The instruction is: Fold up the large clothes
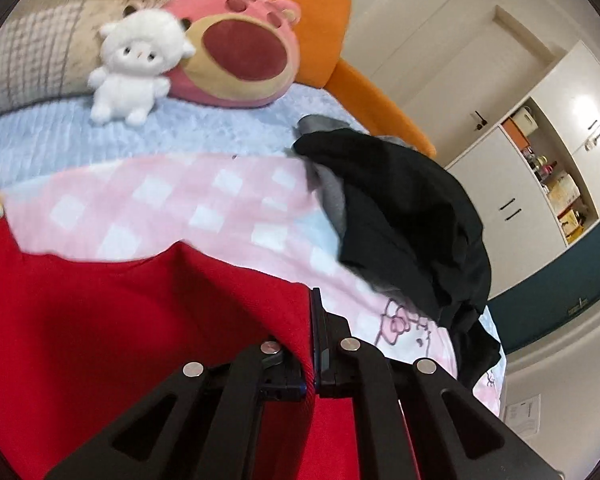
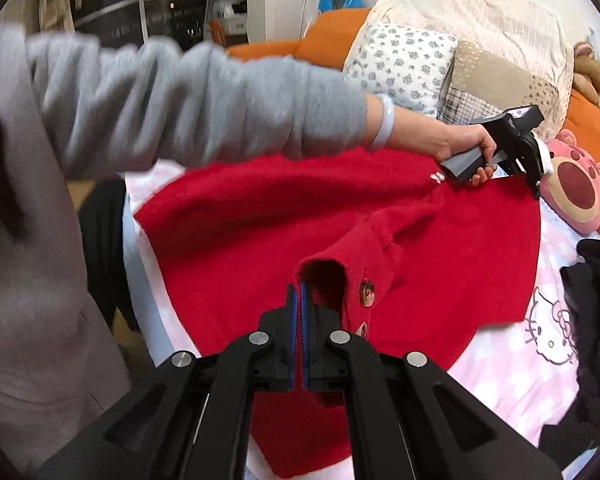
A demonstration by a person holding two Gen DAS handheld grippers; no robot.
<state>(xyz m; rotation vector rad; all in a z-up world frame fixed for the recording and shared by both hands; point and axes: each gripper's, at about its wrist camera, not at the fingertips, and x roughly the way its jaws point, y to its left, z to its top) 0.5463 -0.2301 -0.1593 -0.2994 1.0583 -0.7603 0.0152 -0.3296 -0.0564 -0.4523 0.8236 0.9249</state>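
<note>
A red knit garment point(image 2: 284, 208) lies spread over the pink checked blanket point(image 2: 512, 364) on the bed. My right gripper point(image 2: 299, 300) is shut on a sleeve cuff of the red garment, near two buttons point(image 2: 366, 293), and holds it above the spread body. My left gripper point(image 1: 311, 304) is shut on an edge of the red garment point(image 1: 112, 312), which drapes over its left finger and fills the lower left. In the right wrist view the left gripper point(image 2: 536, 178) is held by a hand at the garment's far edge.
A pile of black and grey clothes point(image 1: 396, 216) lies on the blanket to the right. A white plush point(image 1: 134, 68) and a pink bear cushion point(image 1: 240, 52) rest at the bed's head. An orange headboard point(image 1: 324, 16) is behind. White cupboards point(image 1: 540, 168) stand beyond.
</note>
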